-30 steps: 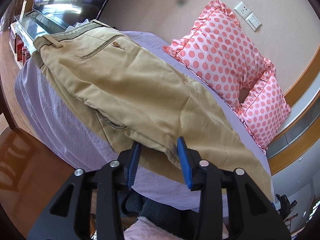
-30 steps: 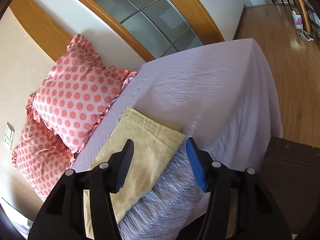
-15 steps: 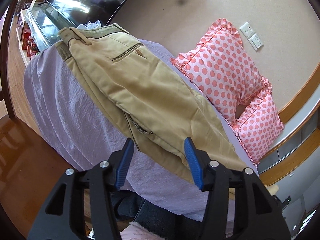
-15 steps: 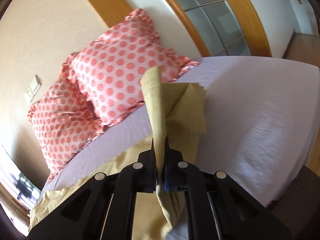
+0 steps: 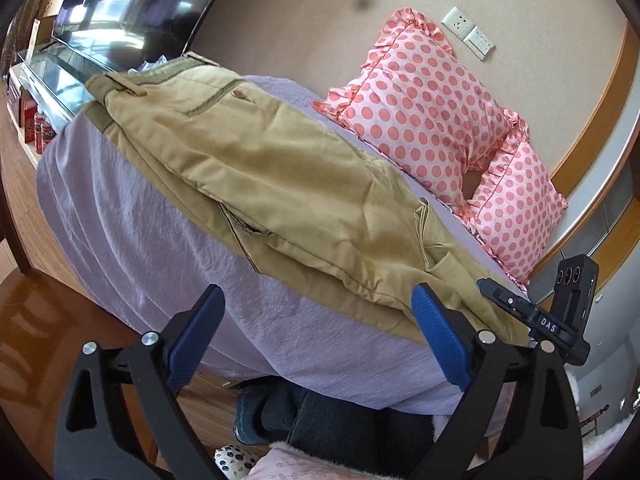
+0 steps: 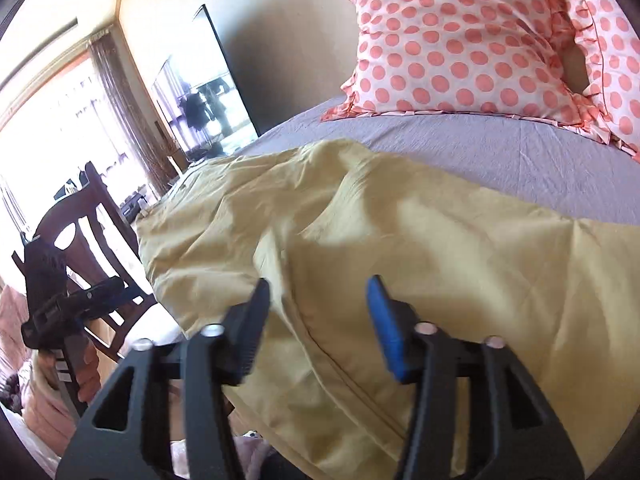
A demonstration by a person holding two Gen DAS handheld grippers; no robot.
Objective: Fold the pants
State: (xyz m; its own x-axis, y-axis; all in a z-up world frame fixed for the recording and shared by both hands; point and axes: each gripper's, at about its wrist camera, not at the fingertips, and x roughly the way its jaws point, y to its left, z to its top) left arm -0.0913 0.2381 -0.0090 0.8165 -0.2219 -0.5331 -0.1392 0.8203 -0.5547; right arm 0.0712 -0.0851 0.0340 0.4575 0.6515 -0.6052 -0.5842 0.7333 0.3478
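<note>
Khaki pants (image 5: pixel 256 172) lie on a lilac bedsheet (image 5: pixel 132 232), waistband at the far left, with the leg ends folded over onto the upper part. My left gripper (image 5: pixel 316 304) is open and empty, just off the pants' near edge. My right gripper (image 6: pixel 318 292) is open and empty, right above the folded khaki fabric (image 6: pixel 400 240). The right gripper also shows at the right edge of the left wrist view (image 5: pixel 536 312). The left gripper shows at the left of the right wrist view (image 6: pixel 68 300).
Two pink polka-dot pillows (image 5: pixel 432 112) lean on the wall at the back of the bed. A television (image 5: pixel 132 4) and glass stand are at the far left. A dark wooden chair (image 6: pixel 88 232) stands by the bed's near corner. My legs (image 5: pixel 320 420) are below the bed edge.
My right gripper, shut on the pants' leg end half a second ago, carried it over toward the waistband, opened and released it. My left gripper opened wider and drew back from the pants' edge.
</note>
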